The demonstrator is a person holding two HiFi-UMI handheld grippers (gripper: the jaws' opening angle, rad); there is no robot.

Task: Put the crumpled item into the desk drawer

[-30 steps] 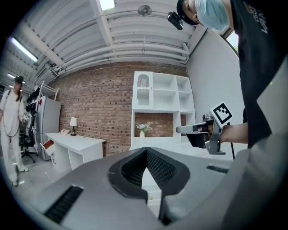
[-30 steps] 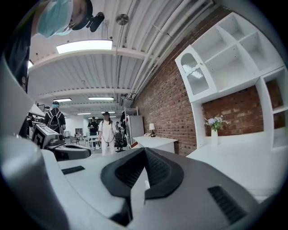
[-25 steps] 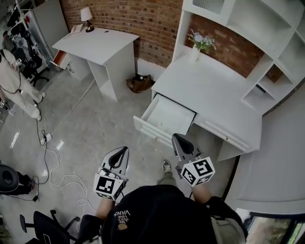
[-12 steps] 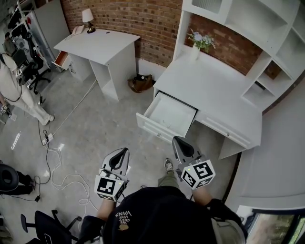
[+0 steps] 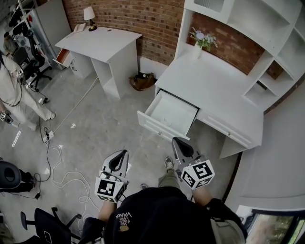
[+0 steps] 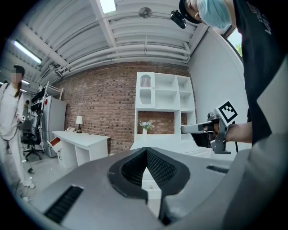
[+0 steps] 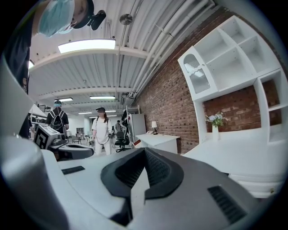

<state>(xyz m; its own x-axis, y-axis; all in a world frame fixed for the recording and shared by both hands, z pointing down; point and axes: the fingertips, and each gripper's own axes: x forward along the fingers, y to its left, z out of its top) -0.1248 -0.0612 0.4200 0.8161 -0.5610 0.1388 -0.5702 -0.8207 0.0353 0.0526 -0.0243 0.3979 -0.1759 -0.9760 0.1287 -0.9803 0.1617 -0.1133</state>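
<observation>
The white desk [image 5: 214, 90] stands ahead on the right, with its drawer [image 5: 159, 126] pulled out and nothing showing inside. A brown crumpled thing [image 5: 142, 82] lies on the floor by the brick wall, between the two desks. My left gripper [image 5: 122, 153] hangs over the bare floor, short of the drawer, shut with nothing in it. My right gripper [image 5: 177, 140] is just in front of the drawer's near right corner, also shut and empty. The left gripper view has my left gripper [image 6: 146, 150] closed tip to tip, and the right gripper view shows the same of my right gripper [image 7: 144, 150].
A second white desk [image 5: 100, 43] with a lamp [image 5: 89, 13] stands at the back left. A vase of flowers [image 5: 202, 40] sits on the near desk. Cables [image 5: 57, 162] trail over the floor at left, near office chairs [image 5: 35, 224] and a person in light clothes [image 5: 14, 90].
The view has crept slightly toward the desk, so the drawer sits a little lower and to the right. The person at left has shifted. Both grippers stay shut.
</observation>
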